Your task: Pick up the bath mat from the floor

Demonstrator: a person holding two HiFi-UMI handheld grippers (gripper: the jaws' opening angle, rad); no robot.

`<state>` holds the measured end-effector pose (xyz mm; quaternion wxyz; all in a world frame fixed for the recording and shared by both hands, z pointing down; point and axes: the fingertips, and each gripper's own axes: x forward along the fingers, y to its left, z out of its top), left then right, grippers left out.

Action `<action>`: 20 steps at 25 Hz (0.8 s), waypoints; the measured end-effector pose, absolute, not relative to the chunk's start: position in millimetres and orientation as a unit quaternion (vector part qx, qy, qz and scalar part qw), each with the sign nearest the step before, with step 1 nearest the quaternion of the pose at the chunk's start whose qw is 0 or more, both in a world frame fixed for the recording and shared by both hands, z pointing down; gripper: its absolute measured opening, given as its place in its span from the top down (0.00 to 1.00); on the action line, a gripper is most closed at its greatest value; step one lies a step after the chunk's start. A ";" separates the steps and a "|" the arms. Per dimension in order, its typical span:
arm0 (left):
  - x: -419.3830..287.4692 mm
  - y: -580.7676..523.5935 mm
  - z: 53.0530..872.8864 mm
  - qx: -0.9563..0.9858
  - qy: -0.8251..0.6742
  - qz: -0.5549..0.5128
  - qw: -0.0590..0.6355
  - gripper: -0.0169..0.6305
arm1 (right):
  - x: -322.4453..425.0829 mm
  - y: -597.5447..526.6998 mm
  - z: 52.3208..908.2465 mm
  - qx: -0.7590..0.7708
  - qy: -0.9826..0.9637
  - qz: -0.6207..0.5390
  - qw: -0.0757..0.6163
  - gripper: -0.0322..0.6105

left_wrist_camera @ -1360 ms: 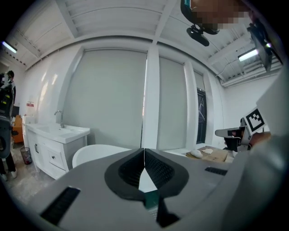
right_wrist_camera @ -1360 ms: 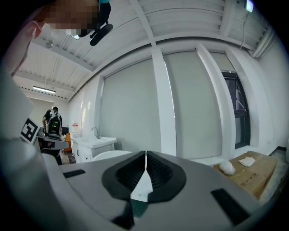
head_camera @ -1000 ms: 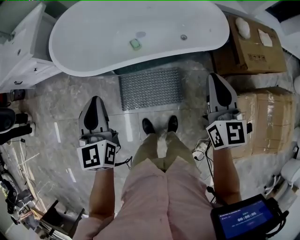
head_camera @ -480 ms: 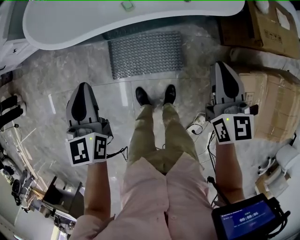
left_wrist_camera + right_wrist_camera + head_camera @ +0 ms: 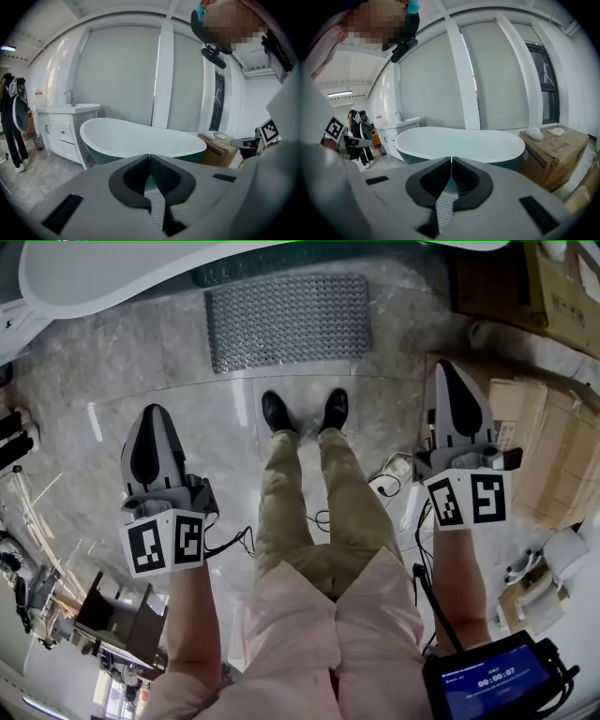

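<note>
Grey marble floor (image 5: 122,381) under me. Big white oval bathtub (image 5: 84,282) at top edge of head view. Brown cardboard boxes (image 5: 553,446) on right side. Grey bumpy rectangle bath mat (image 5: 286,320) lies flat on floor, just beside tub, in front of my black shoes (image 5: 279,413). My left claw (image 5: 149,161) pressed together, nothing in it. My right claw (image 5: 451,164) pressed together too, empty. Both well apart from mat.

Your left gripper (image 5: 152,418) and right gripper (image 5: 450,376) point forward and somewhat downward, one on either side of your legs (image 5: 309,493). Each has its jaws pressed together with nothing between them. Your left forearm (image 5: 192,615) and right forearm (image 5: 461,582) stretch out roughly parallel, with the right gripper slightly farther ahead.
</note>
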<state>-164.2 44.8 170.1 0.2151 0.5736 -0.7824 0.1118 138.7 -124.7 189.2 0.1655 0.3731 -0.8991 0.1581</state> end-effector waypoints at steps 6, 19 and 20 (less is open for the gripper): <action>-170.7 47.3 150.8 0.546 -0.809 0.104 0.192 0.93 | 130.0 -136.0 184.2 0.344 -0.913 0.157 0.155 0.92; -180.3 52.9 208.7 0.574 -0.791 0.090 0.191 0.93 | 131.0 -127.6 242.2 0.359 -0.907 0.147 0.163 0.92; -181.6 55.0 218.2 0.579 -0.788 0.088 0.190 0.93 | 129.6 -125.4 250.1 0.360 -0.907 0.147 0.161 0.92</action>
